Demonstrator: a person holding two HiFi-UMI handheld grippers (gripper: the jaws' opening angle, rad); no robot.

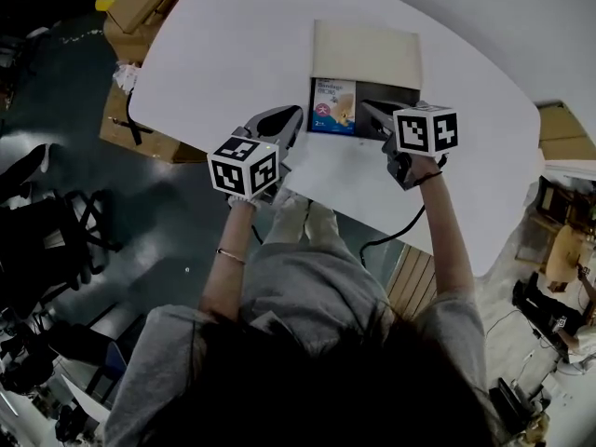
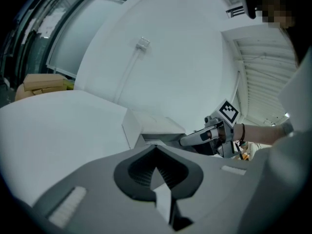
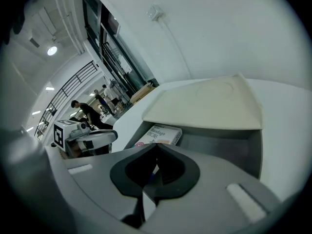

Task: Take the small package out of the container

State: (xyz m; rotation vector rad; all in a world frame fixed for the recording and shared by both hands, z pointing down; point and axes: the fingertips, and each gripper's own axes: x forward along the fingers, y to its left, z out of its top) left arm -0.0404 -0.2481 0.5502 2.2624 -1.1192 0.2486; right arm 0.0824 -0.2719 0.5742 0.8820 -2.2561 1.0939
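A small blue and pink package (image 1: 333,106) lies flat in the left half of an open dark container (image 1: 396,93) on the white table (image 1: 223,54). The container's beige lid (image 1: 366,54) is folded back behind it. In the right gripper view the package (image 3: 158,134) shows just past my jaws, under the lid (image 3: 204,104). My right gripper (image 1: 368,107) is shut and empty, its tip at the container's front edge, right of the package. My left gripper (image 1: 296,112) is also shut and empty, just off the container's front left corner (image 2: 146,128).
Cardboard boxes (image 1: 140,17) stand past the table's far left edge. A black cable (image 1: 400,226) hangs off the near table edge under my right arm. Dark equipment (image 1: 47,240) sits on the floor at the left.
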